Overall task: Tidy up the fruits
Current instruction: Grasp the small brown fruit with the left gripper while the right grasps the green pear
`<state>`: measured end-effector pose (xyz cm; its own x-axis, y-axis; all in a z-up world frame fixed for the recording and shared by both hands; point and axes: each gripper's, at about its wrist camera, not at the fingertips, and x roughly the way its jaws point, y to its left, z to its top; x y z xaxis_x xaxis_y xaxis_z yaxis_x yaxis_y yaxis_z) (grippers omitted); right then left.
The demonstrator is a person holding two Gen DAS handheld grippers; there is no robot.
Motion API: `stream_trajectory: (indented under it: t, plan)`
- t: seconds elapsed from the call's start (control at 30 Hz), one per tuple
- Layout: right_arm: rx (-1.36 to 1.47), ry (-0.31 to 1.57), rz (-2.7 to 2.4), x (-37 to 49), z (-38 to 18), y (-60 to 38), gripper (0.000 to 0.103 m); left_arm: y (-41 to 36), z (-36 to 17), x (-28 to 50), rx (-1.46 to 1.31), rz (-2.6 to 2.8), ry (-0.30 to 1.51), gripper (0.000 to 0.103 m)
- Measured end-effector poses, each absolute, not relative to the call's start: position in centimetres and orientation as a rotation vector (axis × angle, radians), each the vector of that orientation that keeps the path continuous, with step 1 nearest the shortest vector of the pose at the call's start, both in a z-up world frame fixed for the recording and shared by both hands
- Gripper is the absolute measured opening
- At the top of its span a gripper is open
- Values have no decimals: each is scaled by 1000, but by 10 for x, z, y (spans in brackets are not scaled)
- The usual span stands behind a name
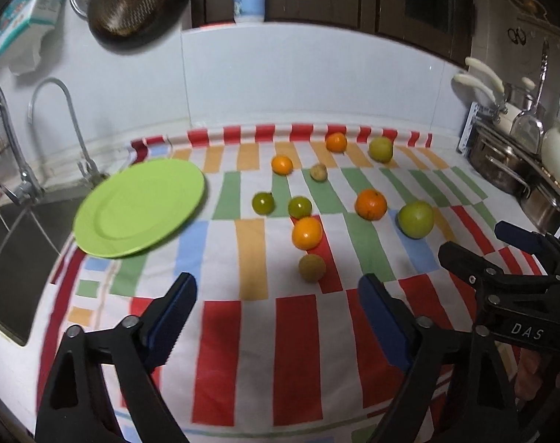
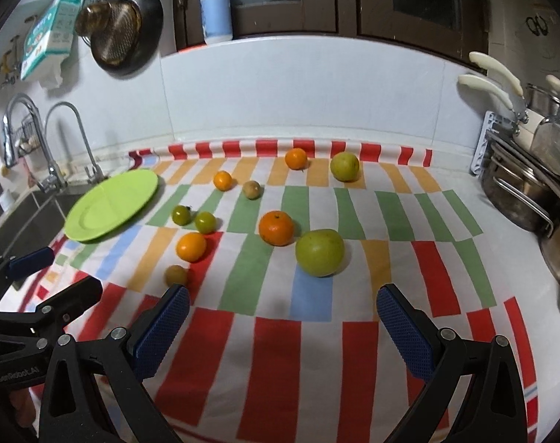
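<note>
Several fruits lie loose on a striped cloth [image 1: 220, 350] [image 2: 276, 361]: oranges, small green fruits, two brownish ones and two large green ones. A brown fruit [image 1: 311, 267] [image 2: 175, 275] is nearest, with an orange [image 1: 306, 233] [image 2: 191, 246] behind it. A big green fruit [image 1: 415, 219] [image 2: 319, 252] lies right of a larger orange [image 1: 370, 204] [image 2: 276, 227]. An empty green plate [image 1: 139, 206] [image 2: 112, 203] sits at the left. My left gripper [image 1: 278, 317] is open and empty, short of the brown fruit. My right gripper [image 2: 283, 328] is open and empty, short of the big green fruit.
A steel sink [image 1: 17, 247] with two taps [image 1: 69, 125] lies left of the plate. Pots [image 2: 519, 192] and utensils stand at the right. A white tiled wall [image 2: 298, 92] backs the counter, with a pan [image 2: 121, 26] hanging on it.
</note>
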<state>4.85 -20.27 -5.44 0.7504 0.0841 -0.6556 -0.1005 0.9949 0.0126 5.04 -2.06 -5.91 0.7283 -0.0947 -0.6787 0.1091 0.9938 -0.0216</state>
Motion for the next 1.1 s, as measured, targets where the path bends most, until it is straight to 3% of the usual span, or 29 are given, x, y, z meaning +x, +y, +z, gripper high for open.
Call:
stream_trajectory:
  t: [0.33,0.8,1.0,1.1]
  plan:
    - [0,798,91,94,-90,-215,90,-40,-95,88,21,-148,837,68]
    - [12,851,75,142,-115,-228,66,-53,-120,122,16,-187,923,28]
    - [20,871,73,150,-121,-229,51,-56,-120,127,24,-205,926,26]
    - [26,870,73,150,-122,-230,51,-56,-117,128,27,-211,918,26]
